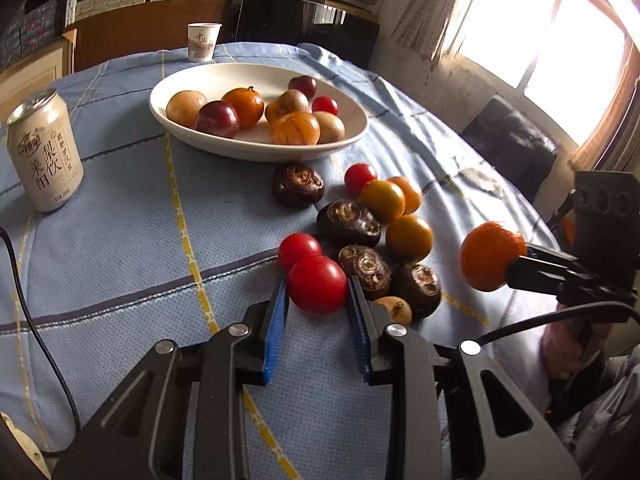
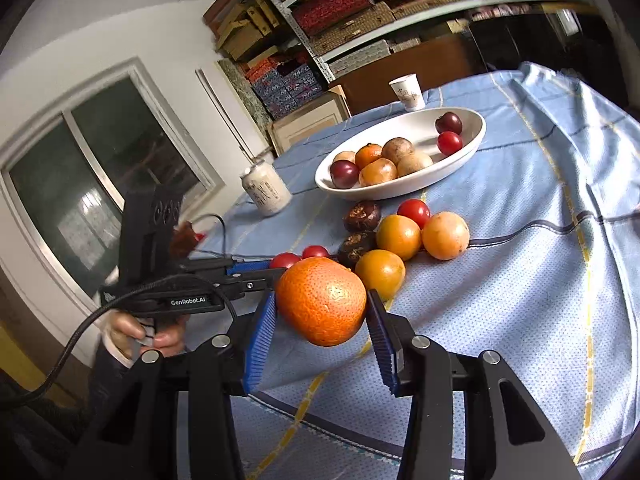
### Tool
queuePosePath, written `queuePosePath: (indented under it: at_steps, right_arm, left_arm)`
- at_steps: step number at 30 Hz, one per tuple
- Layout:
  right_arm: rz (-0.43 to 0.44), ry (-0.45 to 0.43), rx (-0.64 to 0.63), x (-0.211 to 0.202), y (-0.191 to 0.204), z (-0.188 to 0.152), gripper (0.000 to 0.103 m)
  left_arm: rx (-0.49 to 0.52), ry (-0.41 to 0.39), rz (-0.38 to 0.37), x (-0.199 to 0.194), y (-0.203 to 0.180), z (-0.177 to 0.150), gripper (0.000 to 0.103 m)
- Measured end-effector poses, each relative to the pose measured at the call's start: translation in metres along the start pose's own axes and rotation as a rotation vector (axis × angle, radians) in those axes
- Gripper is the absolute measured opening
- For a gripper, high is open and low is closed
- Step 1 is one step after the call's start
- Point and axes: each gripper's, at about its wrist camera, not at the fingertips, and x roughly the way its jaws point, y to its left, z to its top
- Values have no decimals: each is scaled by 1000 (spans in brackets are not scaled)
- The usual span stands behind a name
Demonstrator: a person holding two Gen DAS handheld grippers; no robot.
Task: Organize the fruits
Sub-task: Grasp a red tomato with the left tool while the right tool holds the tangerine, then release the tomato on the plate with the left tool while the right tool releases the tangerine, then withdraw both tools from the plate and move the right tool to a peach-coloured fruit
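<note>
Starting at nine o'clock in the left wrist view, the drink can [image 1: 45, 151] stands upright on the desk [image 1: 132, 240], printed with Chinese characters and a small line near its base too fine for you to read reliably. Toward twelve o'clock sits the white bowl [image 1: 224, 148], already holding about eight fruits, with a paper cup [image 1: 203, 41] bearing Chinese writing behind it at the desk's far edge. So you are partway through, by my reckoning: a cluster of about a dozen pieces remains loose on the blue cloth between the bowl and your grippers, made up of red tomatoes, orange fruits and dark brown knobbly ones. Your left gripper [image 1: 318, 296] has its blue pads on either side of the red tomato [image 1: 317, 285] at the near edge of that cluster; the pads look to be touching it, but you cannot tell whether they are truly clamped or only closing, and the tomato seems to rest on the cloth. At three o'clock, your right gripper [image 2: 322, 312] is clamped on the orange [image 2: 321, 301], held above the desk and well apart from the bowl. Its neighbour's side reads "GenRobot.AI" in the right wrist view. Both fruits likely go to the bowl next.
</note>
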Motion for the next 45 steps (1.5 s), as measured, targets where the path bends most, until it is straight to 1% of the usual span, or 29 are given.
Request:
queuePosePath:
  at_steps: [2, 4, 6, 8, 10, 13, 15, 17, 19, 20, 21, 23, 25, 26, 31, 32, 33, 34, 35, 36, 37, 39, 40, 41, 43, 45]
  right_arm:
    - [-14, 13, -8, -3, 1, 12, 46]
    - [-44, 12, -38, -6, 5, 28, 46]
    - [-41, 23, -42, -5, 7, 43, 46]
    - [-38, 31, -25, -1, 6, 63, 46]
    - [-40, 14, -6, 4, 4, 84, 46]
    - [-56, -58, 16, 15, -5, 114, 46]
    - [-72, -142, 21, 24, -16, 130, 46]
    - [-110, -208, -1, 37, -26, 140, 46]
    - [-151, -234, -15, 53, -39, 143, 46]
    - [-175, -227, -13, 59, -46, 142, 46]
    - [-193, -200, -9, 65, -51, 141, 46]
    - [-206, -155, -24, 75, -58, 139, 46]
    - [-248, -143, -51, 80, -59, 139, 46]
    - [-254, -138, -59, 83, -61, 140, 46]
    - [-252, -95, -51, 98, -69, 142, 46]
    - [-250, -79, -53, 101, -70, 142, 47]
    - [-248, -73, -55, 102, -68, 141, 48]
    - [-240, -77, -60, 100, -67, 140, 59]
    - [-235, -88, -65, 97, -64, 140, 71]
    - [-226, -100, -75, 92, -60, 139, 72]
    - [-219, -111, -94, 85, -54, 138, 75]
    - [-220, -126, -116, 73, -46, 134, 85]
    - [-214, -133, -116, 68, -42, 132, 94]
    - [-208, -134, -111, 66, -40, 130, 99]
    - [-199, -115, -95, 65, -38, 126, 99]
    - [-211, -108, -94, 63, -37, 119, 99]
  left_arm:
    - [-32, -24, -30, -6, 3, 2, 29]
    - [-56, -53, -32, -14, 5, 7, 29]
    - [-75, -69, -37, -19, 5, 15, 29]
    - [-85, -86, -18, -23, 5, 28, 29]
    - [-88, -109, -4, -26, 4, 45, 29]
    - [-127, -155, -14, -29, 6, 71, 29]
    - [-177, -189, -26, -27, 13, 87, 29]
    - [-228, -209, -2, -17, 21, 104, 29]
    - [-228, -197, 61, -3, 23, 117, 29]
    - [-210, -174, 102, 7, 23, 122, 29]
    - [-200, -157, 123, 15, 23, 126, 29]
    - [-183, -126, 131, 32, 22, 133, 29]
    - [-181, -94, 149, 47, 22, 137, 29]
    - [-177, -82, 168, 54, 22, 139, 29]
    - [-157, -69, 210, 67, 24, 140, 30]
    - [-156, -70, 222, 68, 24, 140, 34]
    - [-153, -79, 233, 67, 23, 139, 49]
    - [-149, -96, 240, 64, 21, 138, 57]
    - [-144, -119, 262, 59, 19, 137, 72]
    - [-137, -146, 281, 53, 17, 136, 83]
    - [-117, -191, 307, 42, 13, 132, 91]
    - [-106, -241, 350, 28, 10, 126, 97]
    - [-112, -269, 376, 20, 11, 122, 97]
    - [-125, -285, 398, 14, 12, 118, 97]
    - [-181, -306, 427, 5, 21, 107, 98]
    - [-231, -314, 428, -3, 28, 96, 98]
